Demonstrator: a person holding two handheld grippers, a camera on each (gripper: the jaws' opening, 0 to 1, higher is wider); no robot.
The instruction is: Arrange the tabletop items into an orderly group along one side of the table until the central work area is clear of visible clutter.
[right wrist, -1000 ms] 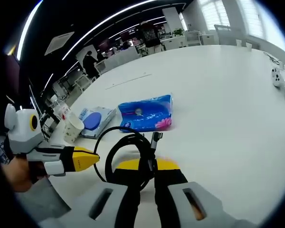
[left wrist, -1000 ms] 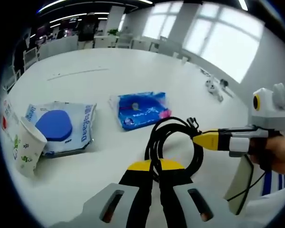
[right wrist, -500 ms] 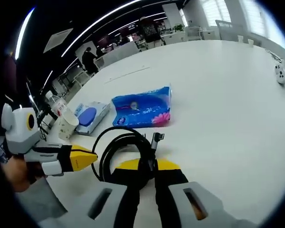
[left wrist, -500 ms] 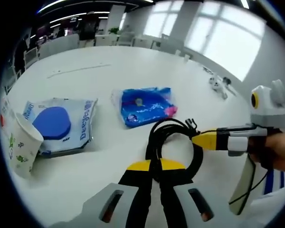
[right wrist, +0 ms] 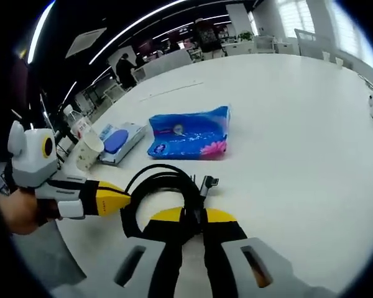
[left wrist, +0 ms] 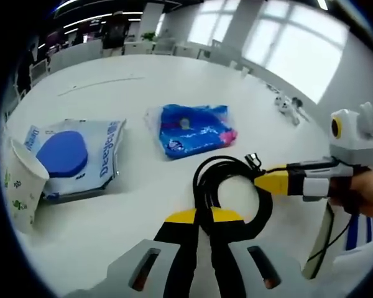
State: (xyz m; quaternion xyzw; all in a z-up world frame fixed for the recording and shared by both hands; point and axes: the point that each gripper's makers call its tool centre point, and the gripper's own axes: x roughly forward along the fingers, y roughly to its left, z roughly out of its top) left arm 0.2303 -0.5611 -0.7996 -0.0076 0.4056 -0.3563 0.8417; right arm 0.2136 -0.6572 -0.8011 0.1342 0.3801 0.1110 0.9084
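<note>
- Holding the coiled black cable (left wrist: 231,186) from two sides: left gripper (left wrist: 202,218) has its jaws closed to a narrow gap on the near arc of the loop, right gripper (right wrist: 191,218) pinches the opposite arc the same way.
- Cable sits just on the near side of the blue tissue pack (left wrist: 194,129), apart from it, no contact. Can't tell if the coil is lifted off the white table (left wrist: 174,81) or resting on it.
- Beyond the tissue pack on one side: wet-wipes pack (left wrist: 74,159), well apart from it; paper cup (left wrist: 25,192) stands just past the wipes, upright but close to the table edge.
- Risk 1: each grip looks to hold only part of the bundle. If the hands pull apart, strands could slip and the coil would unwind.
- Risk 2: the cable's loose plug end (right wrist: 208,183) sticks out toward the tissue pack. Sliding the coil that way could snag or shove the pack.
- Risk 3: dragging the cable toward the wipes side could tip the cup, which is light.
- Small white gadget (left wrist: 285,107) far past the tissue pack still needs collecting.
</note>
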